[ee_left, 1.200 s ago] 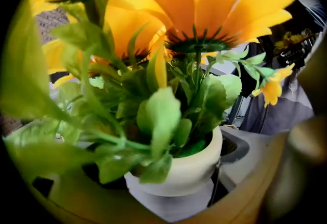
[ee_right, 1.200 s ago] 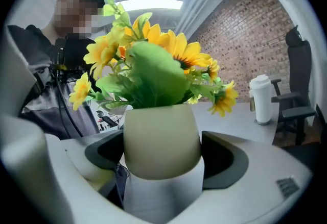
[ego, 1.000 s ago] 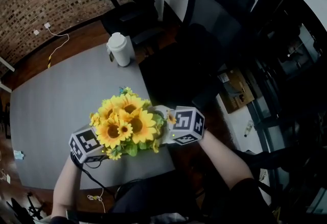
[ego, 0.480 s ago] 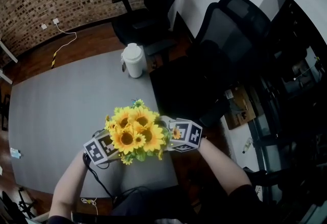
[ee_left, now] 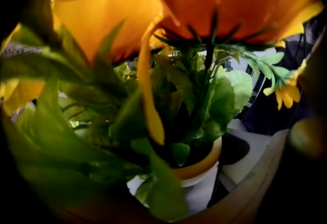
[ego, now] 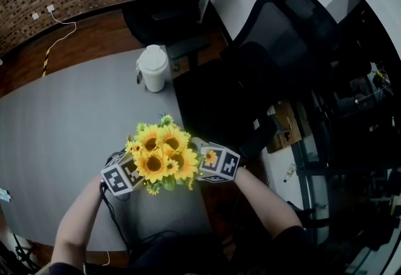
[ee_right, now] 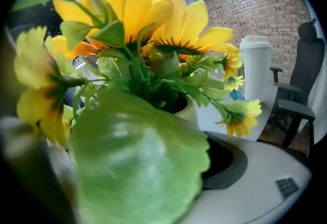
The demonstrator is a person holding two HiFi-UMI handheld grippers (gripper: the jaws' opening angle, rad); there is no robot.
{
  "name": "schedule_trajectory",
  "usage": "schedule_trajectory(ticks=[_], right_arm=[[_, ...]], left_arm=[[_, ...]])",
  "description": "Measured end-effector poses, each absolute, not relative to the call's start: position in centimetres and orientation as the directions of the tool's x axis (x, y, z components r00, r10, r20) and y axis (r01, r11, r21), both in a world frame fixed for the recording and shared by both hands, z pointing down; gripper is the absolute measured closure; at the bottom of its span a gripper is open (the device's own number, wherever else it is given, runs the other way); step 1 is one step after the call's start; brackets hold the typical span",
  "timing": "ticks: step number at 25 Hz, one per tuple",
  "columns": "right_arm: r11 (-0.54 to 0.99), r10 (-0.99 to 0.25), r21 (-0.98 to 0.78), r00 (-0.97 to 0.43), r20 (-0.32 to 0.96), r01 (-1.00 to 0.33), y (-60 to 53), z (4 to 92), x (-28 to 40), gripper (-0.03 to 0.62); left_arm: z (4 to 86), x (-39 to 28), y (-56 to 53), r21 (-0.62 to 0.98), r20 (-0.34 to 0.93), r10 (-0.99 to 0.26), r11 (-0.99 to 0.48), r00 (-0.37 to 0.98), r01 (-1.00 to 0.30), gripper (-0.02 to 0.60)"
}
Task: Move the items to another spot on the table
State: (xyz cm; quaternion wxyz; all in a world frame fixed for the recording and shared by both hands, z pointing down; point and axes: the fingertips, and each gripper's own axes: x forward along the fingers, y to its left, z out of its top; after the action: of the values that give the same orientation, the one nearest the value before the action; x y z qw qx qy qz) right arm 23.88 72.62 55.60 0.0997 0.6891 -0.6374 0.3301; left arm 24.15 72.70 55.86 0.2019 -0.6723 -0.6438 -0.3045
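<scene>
Drawn in tighter against the flowers than a second ago: both marker cubes, now touching the petals on either side. Left forearm (ego: pixel 75 223) bare, entering from 7 o'clock and angled up toward mid-frame in the head view. Left gripper (ego: pixel 124 175) at 9 o'clock of the sunflower bouquet (ego: pixel 161 158), cube tilted, black cable (ego: pixel 113 217) trailing toward 6 o'clock. Left gripper view crowded with petals and leaves; white pot (ee_left: pixel 196 182) with a yellow rim at 6 o'clock; jaws masked by foliage, spread unreadable. Bouquet above the grey table (ego: pixel 62 117) near its right edge, at 6 o'clock of the lidded cup (ego: pixel 153 68) and well apart from it; resting or lifted, not determinable. Right gripper (ego: pixel 217 164) at 3 o'clock of the bouquet, cube against the blooms. Right gripper view blocked low by one broad leaf, pot rim just behind; jaws likewise masked, grip unreadable. Right forearm (ego: pixel 263 198) bare, leaving toward 5 o'clock. Office chairs (ego: pixel 276 48) at 1 o'clock, beyond the table.
</scene>
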Motion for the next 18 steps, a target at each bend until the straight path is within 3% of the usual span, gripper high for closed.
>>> schedule_trajectory(ticks=[7,18], right_arm=[[-0.231,-0.806,-0.326,-0.007,0.591,-0.917,74.9,57.7,28.4,0.149],[-0.264,-0.793,-0.319,0.016,0.609,-0.91,75.2,59.8,28.7,0.151]], left_arm=[[58.4,28.3,74.3,0.162,0.667,0.745,-0.119,-0.02,0.98,0.074],[60.5,28.5,74.5,0.136,0.678,0.735,-0.112,-0.01,0.984,0.074]])
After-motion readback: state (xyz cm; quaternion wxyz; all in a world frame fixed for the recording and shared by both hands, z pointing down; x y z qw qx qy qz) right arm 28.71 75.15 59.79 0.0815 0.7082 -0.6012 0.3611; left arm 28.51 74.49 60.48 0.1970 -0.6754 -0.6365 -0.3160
